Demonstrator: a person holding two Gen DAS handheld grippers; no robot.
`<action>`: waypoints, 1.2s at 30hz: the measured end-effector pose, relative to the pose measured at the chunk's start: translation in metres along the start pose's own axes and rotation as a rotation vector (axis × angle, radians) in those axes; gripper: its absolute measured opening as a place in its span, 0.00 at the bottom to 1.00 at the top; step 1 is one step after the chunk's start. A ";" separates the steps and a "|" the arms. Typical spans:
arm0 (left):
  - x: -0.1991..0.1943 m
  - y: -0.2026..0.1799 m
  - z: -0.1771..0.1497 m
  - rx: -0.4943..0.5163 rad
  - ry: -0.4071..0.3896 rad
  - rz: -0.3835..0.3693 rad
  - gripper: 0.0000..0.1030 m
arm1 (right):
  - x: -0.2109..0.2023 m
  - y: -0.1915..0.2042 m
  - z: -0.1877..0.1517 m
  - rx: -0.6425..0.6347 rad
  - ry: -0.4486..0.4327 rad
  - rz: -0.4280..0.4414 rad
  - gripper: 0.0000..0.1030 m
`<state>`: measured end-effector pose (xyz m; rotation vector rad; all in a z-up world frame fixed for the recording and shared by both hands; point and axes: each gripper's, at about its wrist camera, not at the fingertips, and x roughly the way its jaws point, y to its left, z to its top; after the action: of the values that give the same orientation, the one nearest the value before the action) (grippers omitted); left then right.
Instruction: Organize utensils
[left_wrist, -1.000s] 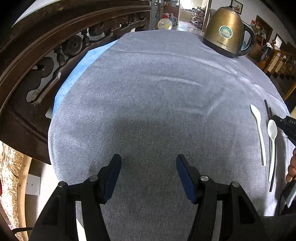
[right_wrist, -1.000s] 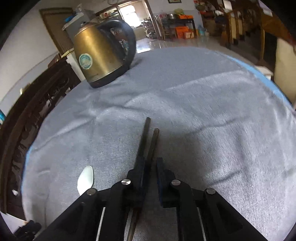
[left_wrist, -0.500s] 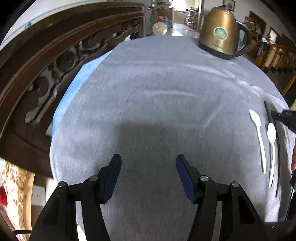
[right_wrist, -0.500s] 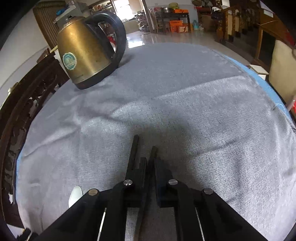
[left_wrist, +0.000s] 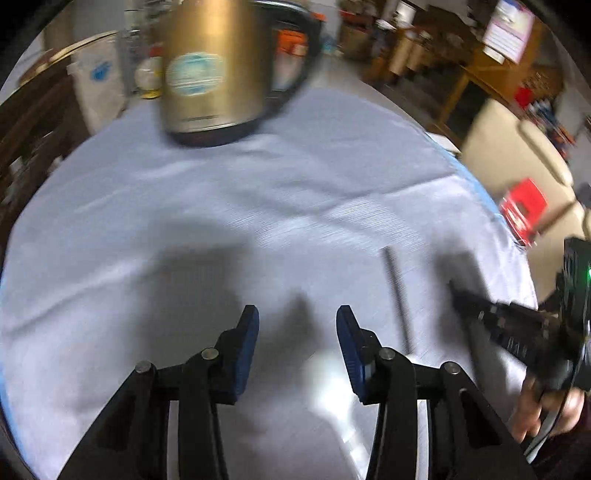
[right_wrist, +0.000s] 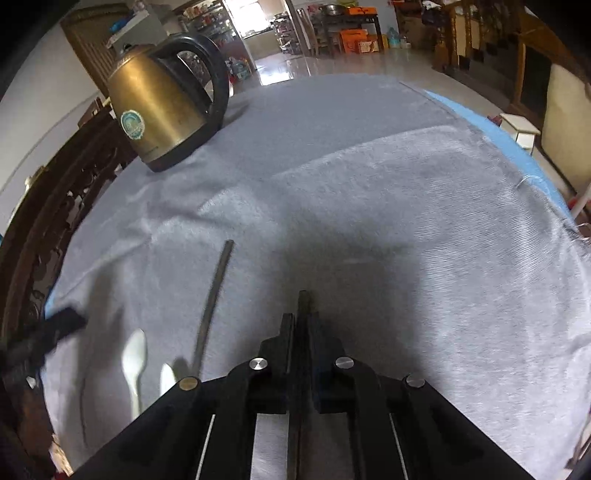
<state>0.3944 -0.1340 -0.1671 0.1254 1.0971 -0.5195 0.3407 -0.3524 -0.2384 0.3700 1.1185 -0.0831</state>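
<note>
On the grey-clothed bench (right_wrist: 369, 184), the right claw (right_wrist: 303, 321) is pressed together on one dark chopstick (right_wrist: 303, 301), its tip poking out just past the fingers. The second chopstick (right_wrist: 212, 306) lies loose on the cloth to that claw's left, with two white spoons (right_wrist: 135, 356) beside it nearer the edge. The left claw (left_wrist: 295, 332) hangs just above a spoon, jaws closing with nothing pinched between them in the blurred view. A brass kettle (right_wrist: 159, 110) stands well apart at the far side. Looks like the sorting step: chopsticks being parted from spoons. Next, I'd say, the gripped stick wants setting down parallel, then its partner fetched alongside.
</note>
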 end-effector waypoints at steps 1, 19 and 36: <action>0.008 -0.011 0.007 0.013 0.009 -0.012 0.44 | -0.001 -0.004 -0.001 0.005 0.002 0.005 0.08; 0.071 -0.093 0.030 0.233 0.115 0.072 0.08 | -0.005 -0.020 -0.002 0.025 0.019 0.085 0.08; -0.088 -0.043 0.023 0.068 -0.213 0.042 0.05 | -0.096 -0.006 -0.007 -0.014 -0.230 0.193 0.06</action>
<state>0.3629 -0.1493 -0.0726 0.1485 0.8678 -0.5198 0.2913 -0.3675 -0.1572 0.4423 0.8522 0.0521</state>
